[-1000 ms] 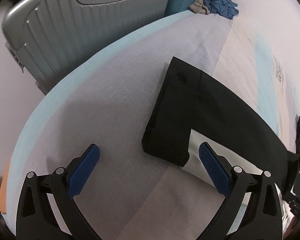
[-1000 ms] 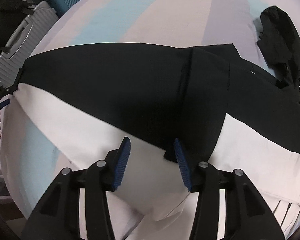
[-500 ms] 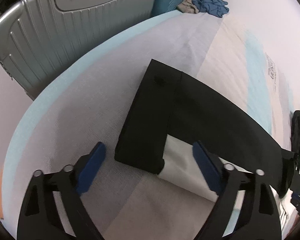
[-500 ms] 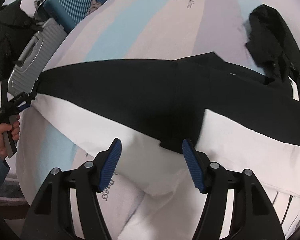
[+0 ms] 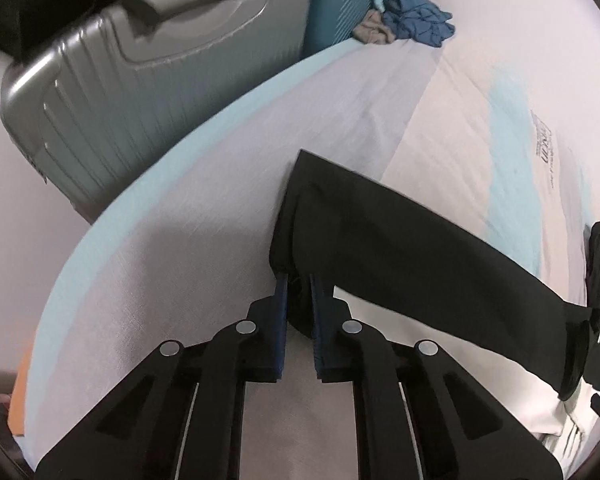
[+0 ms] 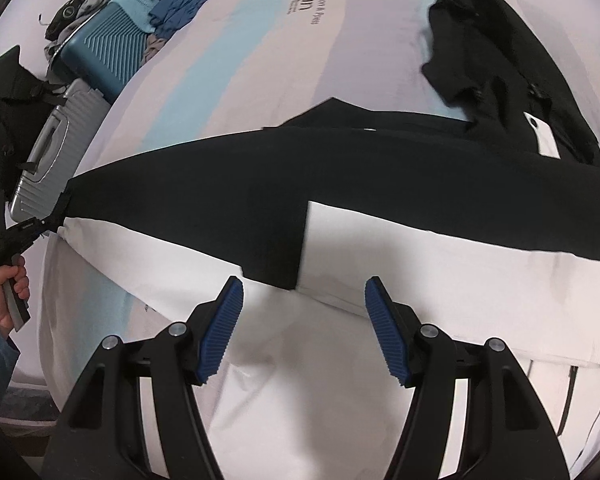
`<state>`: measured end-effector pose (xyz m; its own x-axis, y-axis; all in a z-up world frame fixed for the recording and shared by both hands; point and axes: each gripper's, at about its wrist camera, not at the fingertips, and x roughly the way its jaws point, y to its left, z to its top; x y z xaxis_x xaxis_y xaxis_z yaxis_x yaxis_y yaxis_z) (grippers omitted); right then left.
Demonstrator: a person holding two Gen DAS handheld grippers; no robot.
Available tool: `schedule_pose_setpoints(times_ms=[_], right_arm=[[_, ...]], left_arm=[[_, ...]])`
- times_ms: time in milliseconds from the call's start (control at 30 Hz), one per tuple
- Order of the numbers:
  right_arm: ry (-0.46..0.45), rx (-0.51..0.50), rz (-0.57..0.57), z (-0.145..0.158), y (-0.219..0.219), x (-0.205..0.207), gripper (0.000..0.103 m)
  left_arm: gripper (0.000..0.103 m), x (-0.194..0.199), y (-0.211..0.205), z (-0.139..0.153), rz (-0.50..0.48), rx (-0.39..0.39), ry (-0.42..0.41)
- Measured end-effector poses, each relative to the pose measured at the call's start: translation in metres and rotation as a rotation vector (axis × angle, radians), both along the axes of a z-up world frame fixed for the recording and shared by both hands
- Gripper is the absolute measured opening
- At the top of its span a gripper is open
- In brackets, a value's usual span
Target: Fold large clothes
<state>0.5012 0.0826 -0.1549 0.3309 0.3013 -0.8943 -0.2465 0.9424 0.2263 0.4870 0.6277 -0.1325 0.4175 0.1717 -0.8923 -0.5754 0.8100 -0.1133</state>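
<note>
Nearest in the left wrist view, the left claw had just closed, its blue pads pinched tight on the near corner of the black garment's end. In the right wrist view, the right claw stood open, having just widened, with nothing between its pads; it hovered just short of a squared black flap of the same garment.

The garment, a long black piece that looked like trousers, lay stretched across the mattress, over a white cloth spread beneath it. From the right wrist view the black band ran from the left claw, held at the mattress edge by a hand in a blue sleeve, across to the far right.

Beyond it, a second dark garment lay crumpled and unfolded. Farther off stood a grey suitcase, a teal suitcase and a heap of blue clothing.

The folding seemed at an early stage: the garment looked laid out long and narrow, one end gripped. Bringing that end over to shorten it appeared still to be done, and the crumpled garment was untouched.
</note>
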Motion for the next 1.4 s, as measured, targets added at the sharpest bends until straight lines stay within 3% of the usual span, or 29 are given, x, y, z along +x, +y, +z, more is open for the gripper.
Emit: schedule_pose_setpoints(times_ms=[233, 300, 467, 600, 833, 967, 1400], right_arm=[[-0.024, 0.021, -0.029, 0.007, -0.035, 0.001, 0.061], [-0.029, 0.030, -0.029, 0.007, -0.044, 0.000, 0.061], [-0.050, 0.016, -0.026, 0.013, -0.071, -0.004, 0.061], [-0.070, 0.012, -0.049, 0.022, -0.101, -0.002, 0.062], [-0.108, -0.004, -0.088, 0.022, -0.169, -0.004, 0.062], [-0.117, -0.010, -0.119, 0.015, -0.209, -0.012, 0.070], [-0.119, -0.048, -0.149, 0.006, -0.342, -0.045, 0.070]], left_arm=[[0.005, 0.010, -0.051, 0.028, -0.062, 0.121, -0.004], [0.005, 0.010, -0.059, 0.031, -0.052, 0.129, -0.008], [0.005, 0.019, -0.114, 0.063, -0.142, 0.155, -0.077], [0.005, 0.032, -0.165, 0.078, -0.207, 0.142, -0.116], [0.005, 0.049, -0.253, 0.080, -0.297, 0.147, -0.138], [0.005, 0.050, -0.321, 0.077, -0.362, 0.145, -0.152], [0.004, 0.050, -0.527, 0.089, -0.495, 0.033, -0.237]])
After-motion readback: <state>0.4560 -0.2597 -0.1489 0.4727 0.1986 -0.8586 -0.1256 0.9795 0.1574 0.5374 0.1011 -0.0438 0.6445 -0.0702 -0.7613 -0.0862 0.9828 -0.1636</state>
